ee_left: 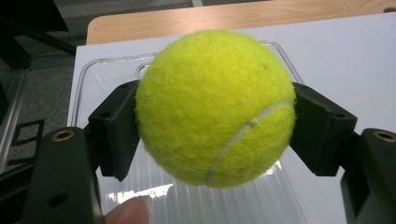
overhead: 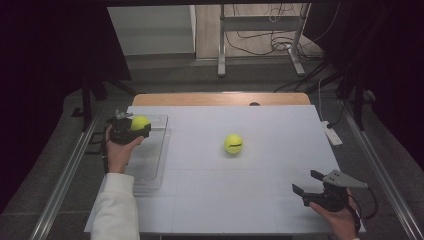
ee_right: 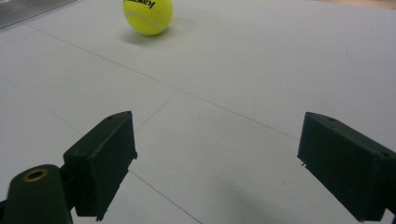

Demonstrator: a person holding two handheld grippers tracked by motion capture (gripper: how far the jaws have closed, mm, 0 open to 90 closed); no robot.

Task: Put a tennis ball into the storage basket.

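The left gripper [overhead: 134,125], at nine o'clock in the high view, points toward three o'clock, its jaws clamped, the white-sleeved forearm [overhead: 116,210] rising from six o'clock. The right gripper [overhead: 307,185], at five o'clock, points toward ten o'clock with jaws spread wide.

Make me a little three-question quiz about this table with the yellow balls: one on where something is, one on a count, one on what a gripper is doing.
1. Where is the loose tennis ball?
A. in the clear tray
B. on the white board near the table's middle
C. on the floor

2. How many tennis balls are in sight?
A. one
B. two
C. three

3. What state is the left gripper in?
A. open and empty
B. shut on a cloth
C. shut on a tennis ball

Answers:
1 B, it sits alone on the white board, apart from the clear tray.
2 B, one lies free and the held tennis ball is the other.
3 C, both black jaws press against the ball's sides above the tray, while the right gripper stands open.
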